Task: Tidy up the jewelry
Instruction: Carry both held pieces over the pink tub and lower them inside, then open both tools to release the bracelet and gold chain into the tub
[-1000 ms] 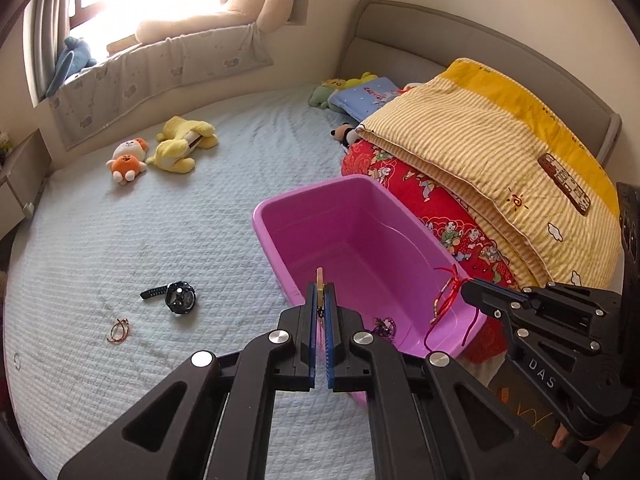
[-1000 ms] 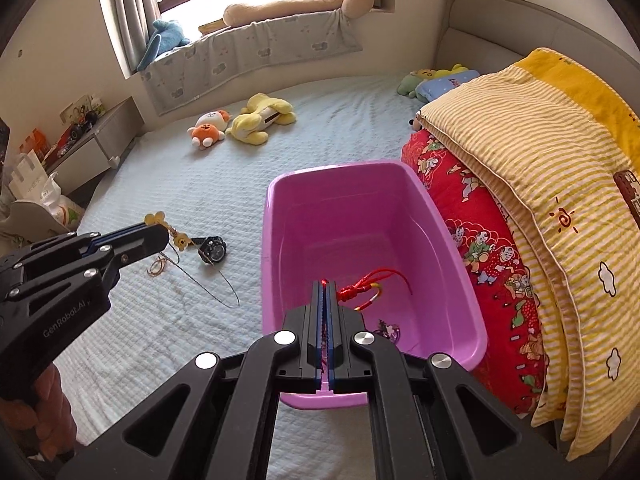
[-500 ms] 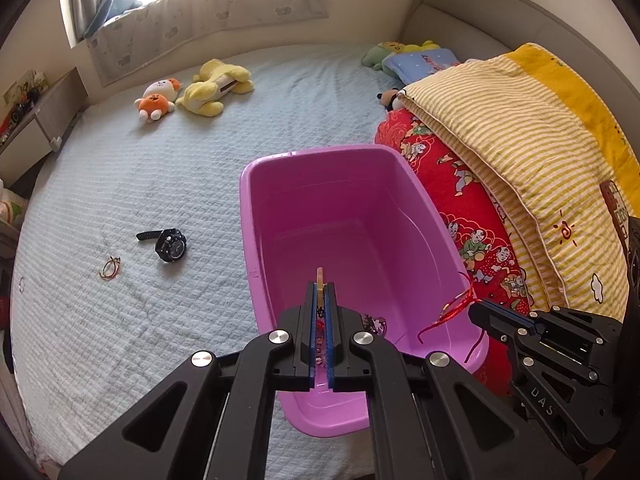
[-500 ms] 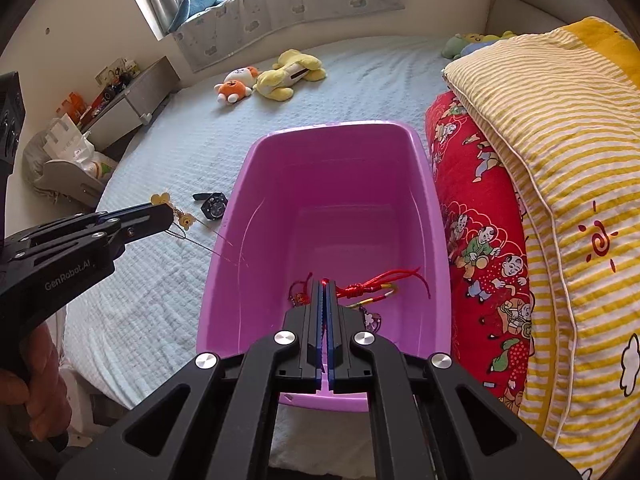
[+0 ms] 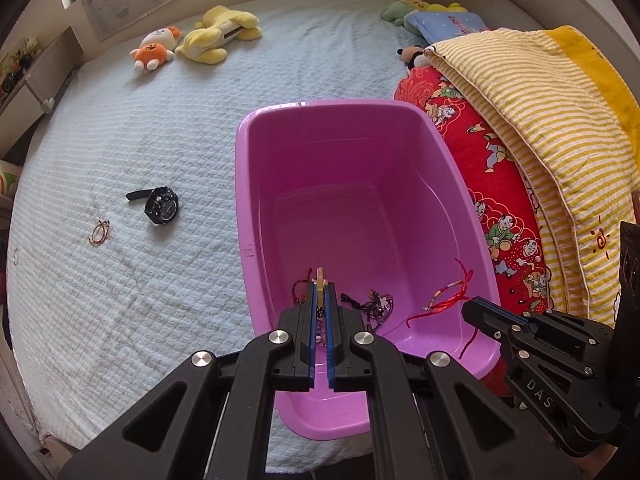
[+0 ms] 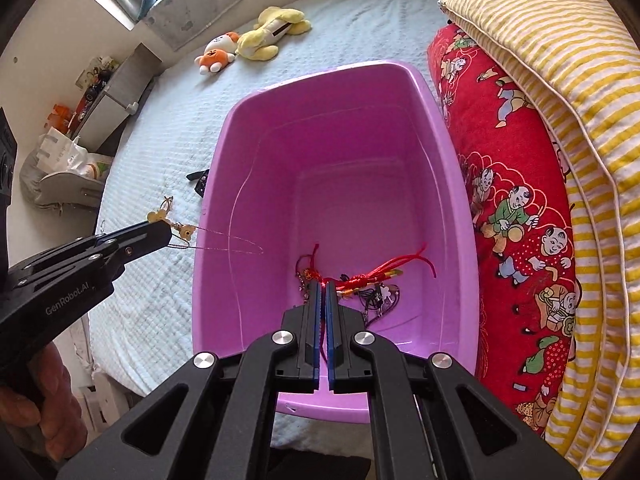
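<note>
A purple tub [image 5: 244, 184] [image 6: 212, 208] stands on the bed, with several dark and red bracelets [image 5: 374, 304] [image 6: 376, 294] on its floor. My left gripper [image 5: 319, 286] [image 6: 166, 226] is shut on a thin necklace with gold charms [image 6: 184, 232] [image 5: 319, 276], held above the tub's left rim. My right gripper [image 6: 322, 286] [image 5: 474, 304] is shut on a red cord bracelet [image 6: 372, 274] [image 5: 448, 294], hanging over the tub's near end.
A black watch [image 5: 160, 210] and a small reddish bracelet [image 5: 99, 232] lie on the pale blue bedspread left of the tub. Folded red and yellow quilts [image 5: 520, 128] press against its right side. Plush toys [image 5: 196, 40] lie at the far end.
Both grippers have moved in over the tub and now look more steeply down into it. The necklace now hangs over the left rim and the red bracelet lower over the near end.
</note>
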A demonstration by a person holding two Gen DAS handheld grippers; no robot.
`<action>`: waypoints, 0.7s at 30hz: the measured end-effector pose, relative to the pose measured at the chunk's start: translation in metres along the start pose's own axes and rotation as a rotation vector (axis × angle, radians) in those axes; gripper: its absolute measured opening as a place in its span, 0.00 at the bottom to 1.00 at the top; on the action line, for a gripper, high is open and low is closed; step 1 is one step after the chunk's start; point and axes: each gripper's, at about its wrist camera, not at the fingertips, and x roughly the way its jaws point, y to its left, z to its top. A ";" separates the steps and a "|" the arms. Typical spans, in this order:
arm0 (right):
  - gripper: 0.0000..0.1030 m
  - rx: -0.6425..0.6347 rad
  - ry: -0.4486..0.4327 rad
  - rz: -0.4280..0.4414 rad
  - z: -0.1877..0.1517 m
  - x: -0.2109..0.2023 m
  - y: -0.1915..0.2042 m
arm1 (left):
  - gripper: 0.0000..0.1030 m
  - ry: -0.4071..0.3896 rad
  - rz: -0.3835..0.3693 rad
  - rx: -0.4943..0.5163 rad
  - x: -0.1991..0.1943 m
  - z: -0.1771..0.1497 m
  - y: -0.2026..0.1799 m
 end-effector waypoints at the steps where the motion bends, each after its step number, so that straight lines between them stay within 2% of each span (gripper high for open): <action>1: 0.16 0.006 0.013 -0.007 0.001 0.002 -0.001 | 0.12 0.014 0.002 -0.002 0.003 0.001 0.001; 2: 0.28 0.018 0.032 -0.014 0.002 0.005 -0.002 | 0.30 0.027 0.005 -0.004 0.005 0.001 0.001; 3: 0.49 0.032 0.050 -0.018 0.002 0.007 -0.003 | 0.42 0.035 0.010 -0.008 0.007 0.001 0.002; 4: 0.51 0.045 0.058 -0.015 0.002 0.008 -0.004 | 0.68 0.034 0.018 -0.016 0.007 0.001 0.004; 5: 0.51 0.052 0.063 -0.016 0.002 0.008 -0.005 | 0.75 0.020 0.021 -0.023 0.005 0.001 0.005; 8: 0.54 0.059 0.077 -0.036 0.001 0.008 -0.005 | 0.78 0.017 0.022 -0.019 0.003 0.002 0.008; 15: 0.60 0.090 0.117 -0.020 0.001 0.008 -0.005 | 0.81 0.030 0.029 -0.043 0.001 0.001 0.017; 21: 0.60 0.082 0.120 -0.017 0.000 0.004 0.002 | 0.81 0.012 0.031 -0.040 -0.009 -0.002 0.021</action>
